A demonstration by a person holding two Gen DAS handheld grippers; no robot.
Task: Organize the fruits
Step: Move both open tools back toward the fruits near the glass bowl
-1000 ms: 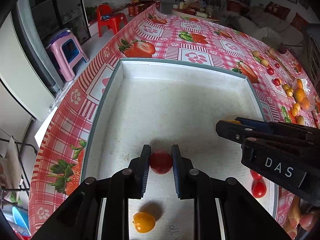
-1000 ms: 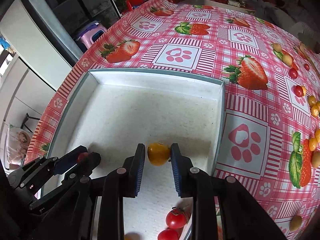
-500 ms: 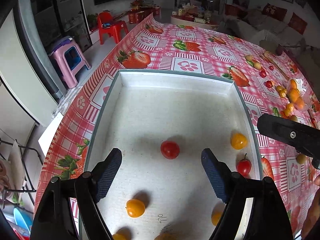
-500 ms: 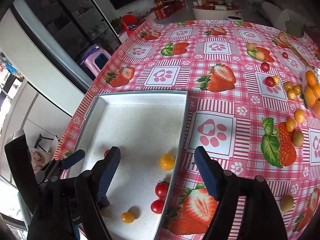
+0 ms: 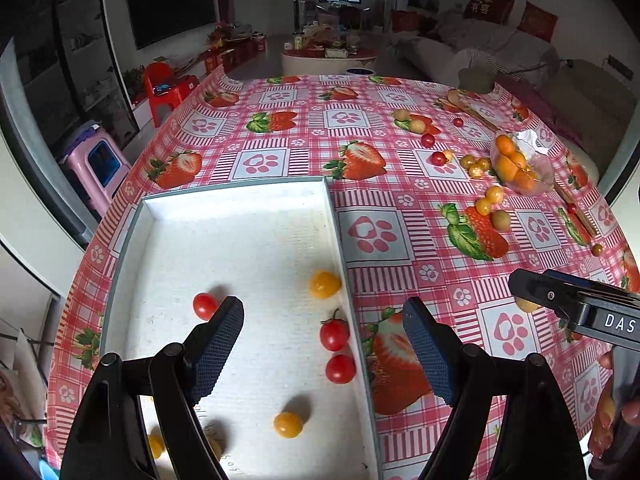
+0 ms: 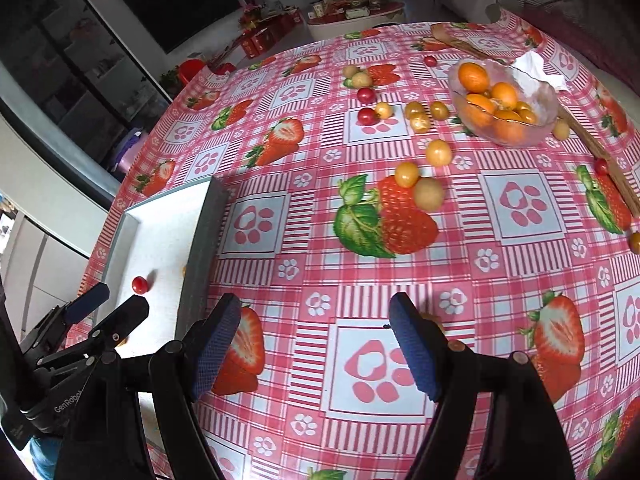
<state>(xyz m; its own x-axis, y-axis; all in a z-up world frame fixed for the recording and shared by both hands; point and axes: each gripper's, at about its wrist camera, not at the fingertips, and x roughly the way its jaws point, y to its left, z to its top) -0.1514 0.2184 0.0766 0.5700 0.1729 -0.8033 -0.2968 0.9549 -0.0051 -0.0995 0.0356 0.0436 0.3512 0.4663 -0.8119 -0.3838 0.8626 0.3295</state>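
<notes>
A white tray (image 5: 248,200) with a grey rim lies on the strawberry tablecloth and holds several small fruits: a red tomato (image 5: 205,306), two more red tomatoes (image 5: 334,334) by the right wall, and yellow fruits (image 5: 324,284). My left gripper (image 5: 324,344) is open and empty above the tray's right wall. My right gripper (image 6: 314,344) is open and empty over the bare cloth right of the tray (image 6: 200,248). Loose yellow and red fruits (image 6: 430,194) lie further out on the cloth.
A glass bowl of oranges (image 6: 504,100) stands at the far right with crumpled paper beside it. A wooden stick (image 6: 600,152) lies along the right table edge. Stools and a red chair (image 5: 160,80) stand beyond the table's left edge.
Both grippers opened, dropped a red tomato and a yellow fruit in the tray, then lifted and swung right. The right gripper now hangs over the cloth outside the tray.
</notes>
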